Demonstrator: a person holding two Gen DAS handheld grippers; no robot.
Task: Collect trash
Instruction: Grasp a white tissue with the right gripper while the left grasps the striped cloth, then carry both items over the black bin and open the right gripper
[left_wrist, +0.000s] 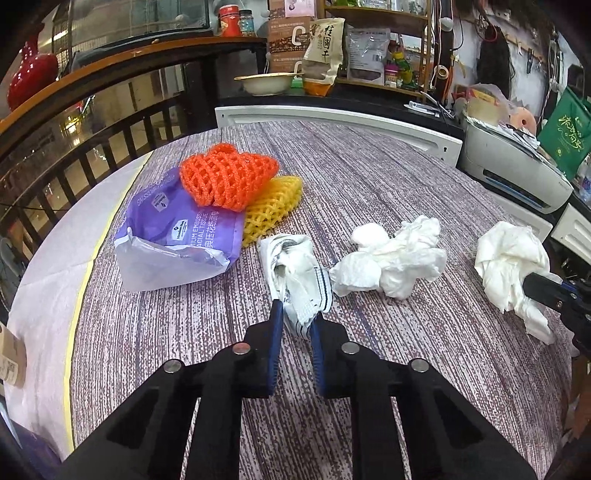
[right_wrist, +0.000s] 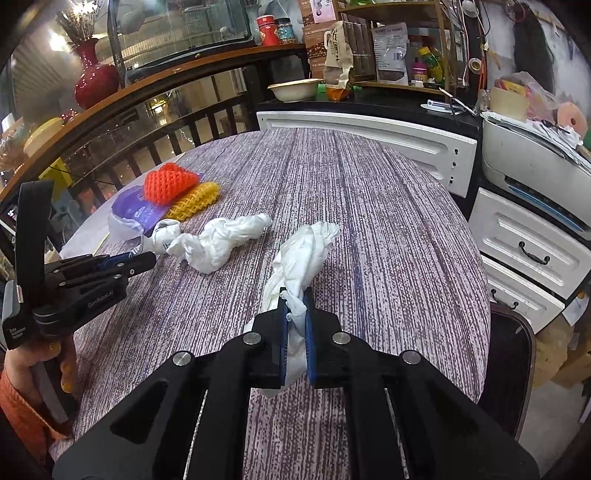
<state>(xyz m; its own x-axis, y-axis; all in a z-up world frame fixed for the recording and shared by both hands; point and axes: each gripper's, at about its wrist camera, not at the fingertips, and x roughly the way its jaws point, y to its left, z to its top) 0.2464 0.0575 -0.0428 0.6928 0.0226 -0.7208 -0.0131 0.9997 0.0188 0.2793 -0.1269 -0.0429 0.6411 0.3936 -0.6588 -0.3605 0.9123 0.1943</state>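
Observation:
My left gripper (left_wrist: 297, 317) is shut on a crumpled white wrapper with dark stripes (left_wrist: 295, 273), which lies on the table; it also shows in the right wrist view (right_wrist: 164, 236). My right gripper (right_wrist: 295, 301) is shut on a crumpled white tissue (right_wrist: 303, 251), seen at the right in the left wrist view (left_wrist: 509, 266). Another crumpled white tissue (left_wrist: 391, 254) lies between them (right_wrist: 218, 240). A purple tissue pack (left_wrist: 173, 236), an orange foam net (left_wrist: 225, 173) and a yellow foam net (left_wrist: 269, 206) lie at the far left.
The round table (left_wrist: 369, 177) has a purple-grey striped cover. A white cabinet (right_wrist: 369, 136) stands behind it, and a printer (right_wrist: 532, 166) and white drawers (right_wrist: 532, 251) stand to the right. A dark railing (left_wrist: 92, 136) runs on the left.

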